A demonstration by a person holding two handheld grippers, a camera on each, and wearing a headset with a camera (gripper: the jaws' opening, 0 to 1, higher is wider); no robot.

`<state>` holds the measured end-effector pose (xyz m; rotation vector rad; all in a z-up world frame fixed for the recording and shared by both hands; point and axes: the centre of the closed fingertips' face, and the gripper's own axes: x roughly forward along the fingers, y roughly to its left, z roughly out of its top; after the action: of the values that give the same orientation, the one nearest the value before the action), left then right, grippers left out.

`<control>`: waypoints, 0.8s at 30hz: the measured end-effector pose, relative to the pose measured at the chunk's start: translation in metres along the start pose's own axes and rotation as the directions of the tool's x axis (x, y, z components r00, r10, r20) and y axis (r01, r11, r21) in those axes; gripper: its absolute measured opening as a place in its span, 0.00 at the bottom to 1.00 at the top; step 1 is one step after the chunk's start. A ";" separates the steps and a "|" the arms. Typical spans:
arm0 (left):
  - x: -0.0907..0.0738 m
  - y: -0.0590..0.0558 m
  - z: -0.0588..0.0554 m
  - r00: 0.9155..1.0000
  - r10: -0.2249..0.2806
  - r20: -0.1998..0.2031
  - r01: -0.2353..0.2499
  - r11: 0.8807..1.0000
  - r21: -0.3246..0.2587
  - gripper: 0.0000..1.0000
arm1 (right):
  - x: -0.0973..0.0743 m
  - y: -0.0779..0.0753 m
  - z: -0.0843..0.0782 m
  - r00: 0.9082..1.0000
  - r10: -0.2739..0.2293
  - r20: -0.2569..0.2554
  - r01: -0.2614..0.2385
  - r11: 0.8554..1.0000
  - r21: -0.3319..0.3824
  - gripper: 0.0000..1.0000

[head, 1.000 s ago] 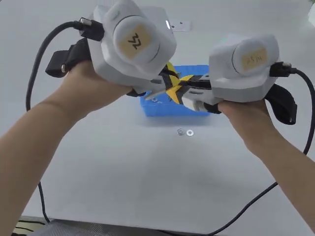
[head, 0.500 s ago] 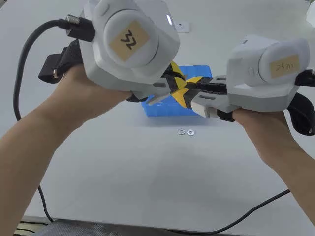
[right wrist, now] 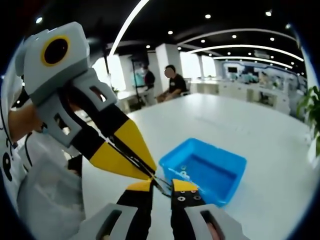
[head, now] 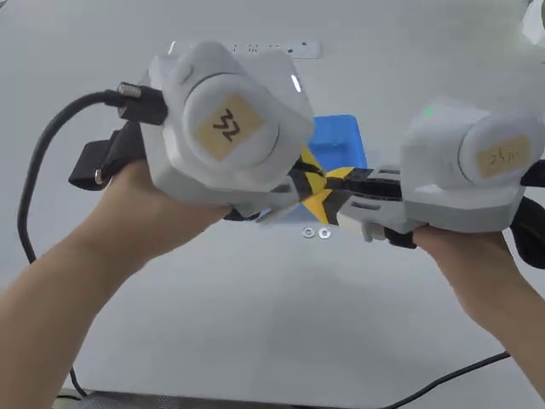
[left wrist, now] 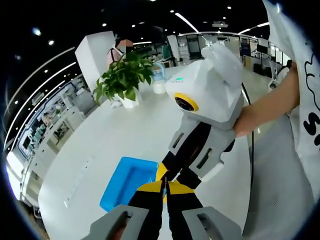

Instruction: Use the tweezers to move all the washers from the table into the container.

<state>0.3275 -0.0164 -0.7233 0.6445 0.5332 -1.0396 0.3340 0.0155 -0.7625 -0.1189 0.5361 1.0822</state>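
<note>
The left gripper (left wrist: pixel 165 187) has its jaws clenched on the tweezers (right wrist: pixel 159 184), whose tips reach between the right gripper's (right wrist: pixel 162 187) jaws, though I cannot tell whether those pinch them, while two washers (head: pixel 309 231) lie side by side on the table (head: pixel 255 324), well in from its near edge, near the blue container (head: pixel 341 141).

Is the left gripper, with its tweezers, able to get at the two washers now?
Probably yes: the left gripper holds the tweezers close to the washers, which lie on bare table; the right gripper at the tips may hinder.
</note>
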 end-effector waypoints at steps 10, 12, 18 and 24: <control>0.010 0.000 -0.016 1.000 -0.011 -0.018 0.010 0.998 -0.064 0.00 | 0.010 -0.001 -0.013 1.000 0.008 -0.024 -0.007 1.000 0.022 0.10; 0.012 0.001 -0.018 1.000 -0.011 -0.022 0.009 0.997 -0.072 0.00 | 0.013 -0.002 -0.014 1.000 0.006 -0.028 -0.006 1.000 0.024 0.10; 0.016 0.001 -0.025 1.000 -0.018 -0.019 0.015 0.994 -0.107 0.00 | 0.019 -0.004 -0.022 0.999 0.008 -0.050 -0.007 1.000 0.022 0.10; 0.020 -0.001 -0.030 0.999 -0.024 -0.031 0.020 0.994 -0.111 0.00 | 0.023 -0.006 -0.029 0.997 0.019 -0.069 -0.017 0.999 0.032 0.10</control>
<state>0.3318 -0.0082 -0.7581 0.5587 0.6230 -1.0142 0.3376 0.0213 -0.7994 -0.1251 0.6174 1.0901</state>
